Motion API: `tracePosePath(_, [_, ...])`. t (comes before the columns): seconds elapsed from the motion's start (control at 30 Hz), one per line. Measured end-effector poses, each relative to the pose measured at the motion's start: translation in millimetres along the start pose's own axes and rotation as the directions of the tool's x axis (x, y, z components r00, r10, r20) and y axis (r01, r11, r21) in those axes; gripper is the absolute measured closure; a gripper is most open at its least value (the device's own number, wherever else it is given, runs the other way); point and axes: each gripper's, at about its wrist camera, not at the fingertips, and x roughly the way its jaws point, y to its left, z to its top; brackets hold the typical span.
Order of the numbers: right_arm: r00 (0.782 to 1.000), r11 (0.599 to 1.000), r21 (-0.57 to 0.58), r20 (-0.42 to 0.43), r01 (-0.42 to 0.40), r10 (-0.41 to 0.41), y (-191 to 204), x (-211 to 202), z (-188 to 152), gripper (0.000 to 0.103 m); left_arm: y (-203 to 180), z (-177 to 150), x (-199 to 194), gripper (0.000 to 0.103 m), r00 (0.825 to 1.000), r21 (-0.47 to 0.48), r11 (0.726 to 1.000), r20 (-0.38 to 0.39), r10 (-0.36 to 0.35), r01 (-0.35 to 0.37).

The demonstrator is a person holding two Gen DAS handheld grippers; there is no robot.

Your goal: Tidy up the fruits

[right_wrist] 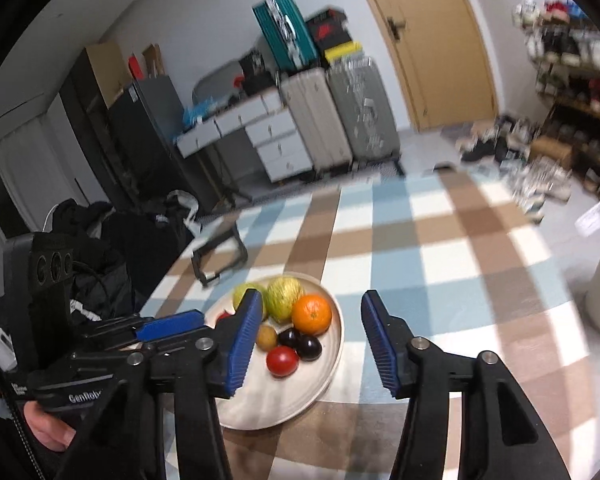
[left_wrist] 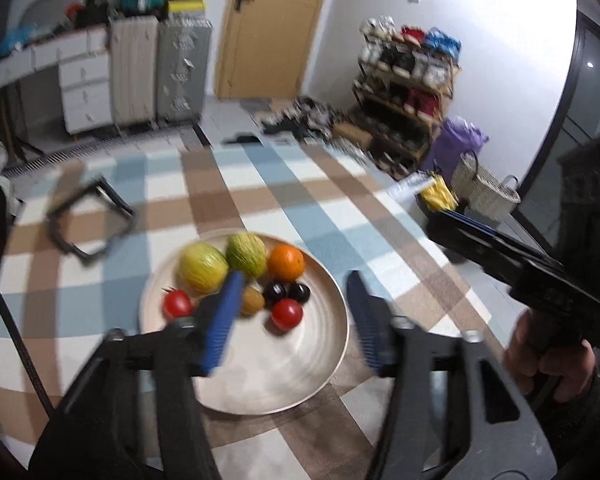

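Observation:
A round cream plate [left_wrist: 300, 372] [right_wrist: 276, 404] sits on a checked tablecloth. It holds two yellow-green melons [left_wrist: 203, 266] [right_wrist: 286, 296], an orange [left_wrist: 286, 263] [right_wrist: 312, 314], two dark plums [left_wrist: 299, 293] [right_wrist: 308, 346], a brown kiwi [left_wrist: 252, 301] [right_wrist: 267, 337] and two red tomatoes [left_wrist: 287, 314] [right_wrist: 282, 361]. My left gripper [left_wrist: 296, 292] is open and empty above the plate. My right gripper [right_wrist: 310, 312] is open and empty above the plate too. The right gripper also shows in the left wrist view [left_wrist: 452, 216], to the right of the plate.
A black square frame [left_wrist: 90, 222] [right_wrist: 219, 254] lies on the cloth left of the plate. Beyond the table are suitcases [left_wrist: 160, 68], a drawer unit [left_wrist: 86, 84], a wooden door [left_wrist: 274, 24], a shoe rack [left_wrist: 404, 92] and woven baskets [left_wrist: 484, 188].

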Motion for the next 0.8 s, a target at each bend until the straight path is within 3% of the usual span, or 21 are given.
tracePosePath(0.1, [0.998,1.000,-0.016,0.062,0.005,-0.004,11,-27,1,0.038,-1,2,-32,0.017,0.995,-0.017,0.999,0.086,0.044,-0.042])
tracePosePath(0.17, [0.994,1.000,-0.031,0.110,-0.005,0.009,21,-45,0,0.025,-4,3,-52,0.015,0.988,-0.020,0.998,0.138,0.063,-0.061])
tracePosePath(0.27, [0.985,0.997,-0.071,0.173,-0.012,0.025,38,-71,-5,0.025,-6,2,-78,0.002,0.975,-0.022,0.994,0.196,0.108,-0.105])
tracePosePath(0.43, [0.960,0.993,-0.115,0.275,-0.016,0.047,63,-105,-18,0.011,-8,-13,-124,0.001,0.941,-0.045,0.988,0.302,0.154,-0.148])
tracePosePath(0.57, [0.933,0.991,-0.132,0.355,-0.014,0.060,79,-126,-30,0.001,-8,-27,-149,0.001,0.927,-0.065,0.984,0.329,0.178,-0.165])
tracePosePath(0.7, [0.911,0.989,-0.146,0.411,0.022,0.041,91,-139,-41,0.000,-12,-43,-169,0.001,0.894,-0.057,0.973,0.384,0.229,-0.225])
tracePosePath(0.8, [0.894,0.985,-0.154,0.447,0.082,-0.004,97,-142,-48,0.000,-12,-56,-180,0.001,0.871,-0.051,0.974,0.438,0.220,-0.220])
